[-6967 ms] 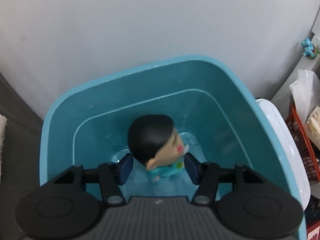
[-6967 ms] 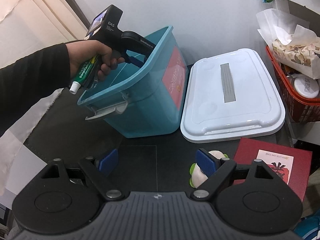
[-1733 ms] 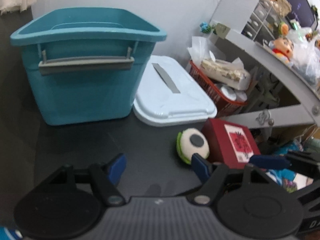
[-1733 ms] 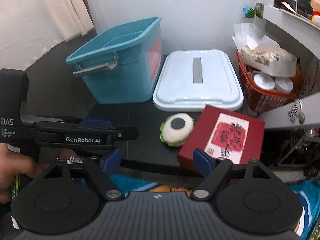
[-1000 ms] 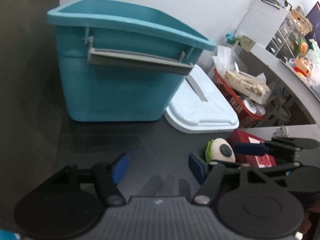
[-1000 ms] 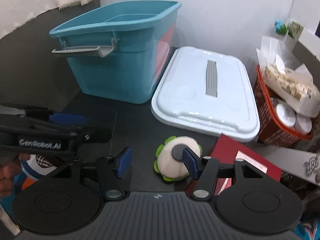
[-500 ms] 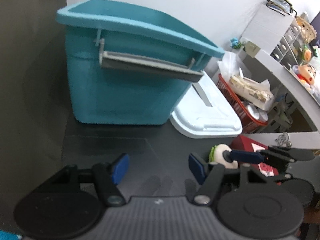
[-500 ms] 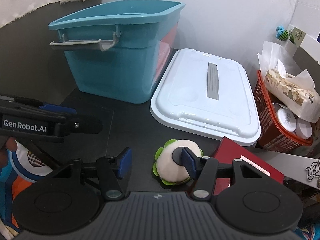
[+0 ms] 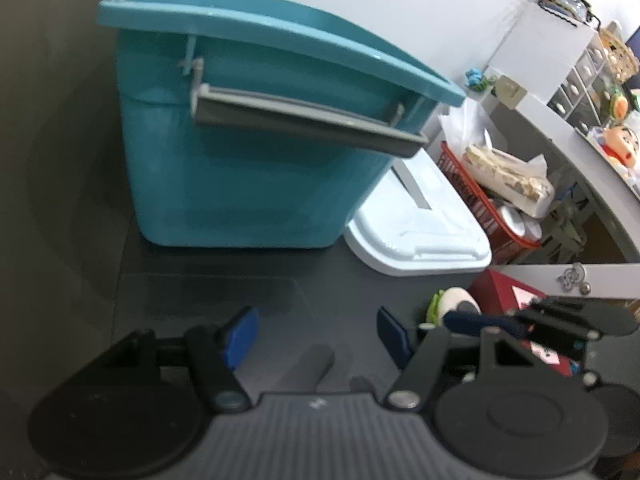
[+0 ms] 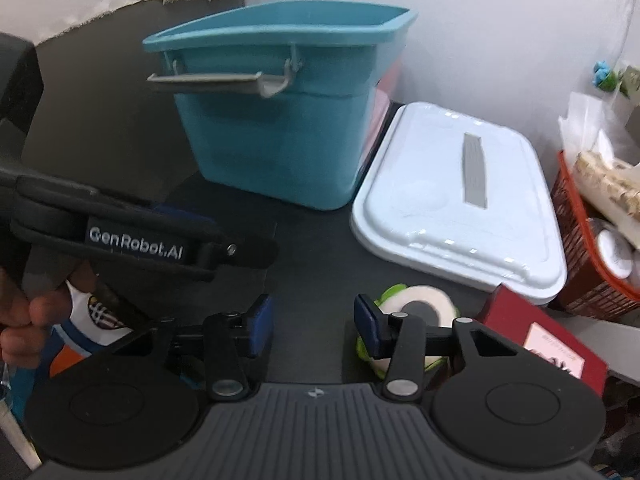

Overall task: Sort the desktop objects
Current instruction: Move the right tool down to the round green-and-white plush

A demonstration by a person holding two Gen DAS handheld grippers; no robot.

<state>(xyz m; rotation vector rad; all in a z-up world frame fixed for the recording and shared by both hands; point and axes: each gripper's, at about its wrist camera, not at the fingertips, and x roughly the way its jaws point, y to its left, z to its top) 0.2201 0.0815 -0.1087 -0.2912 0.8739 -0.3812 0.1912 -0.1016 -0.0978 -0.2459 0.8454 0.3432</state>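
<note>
Nearest me, the right gripper (image 10: 314, 326) has just been narrowing its jaws, yet nothing sits between them; the round plush toy (image 10: 416, 312) lies just outside its right-hand jaw, beside the red box (image 10: 548, 344). Closing now, I think, would pinch air or nudge the toy against the box. The left gripper (image 9: 316, 334) hangs with its jaws apart, empty, over the dark surface (image 9: 200, 292). The toy looks soft: cream, green-frilled, one grey disc. Beyond stand the teal bin (image 10: 280, 128) and white lid (image 10: 460, 196).

Ahead of the right gripper (image 10: 314, 322), the teal plastic bin (image 10: 280, 128) is standing left of the white flat lid (image 10: 460, 196); the round plush toy (image 10: 420, 312) is lying beside its right finger.
</note>
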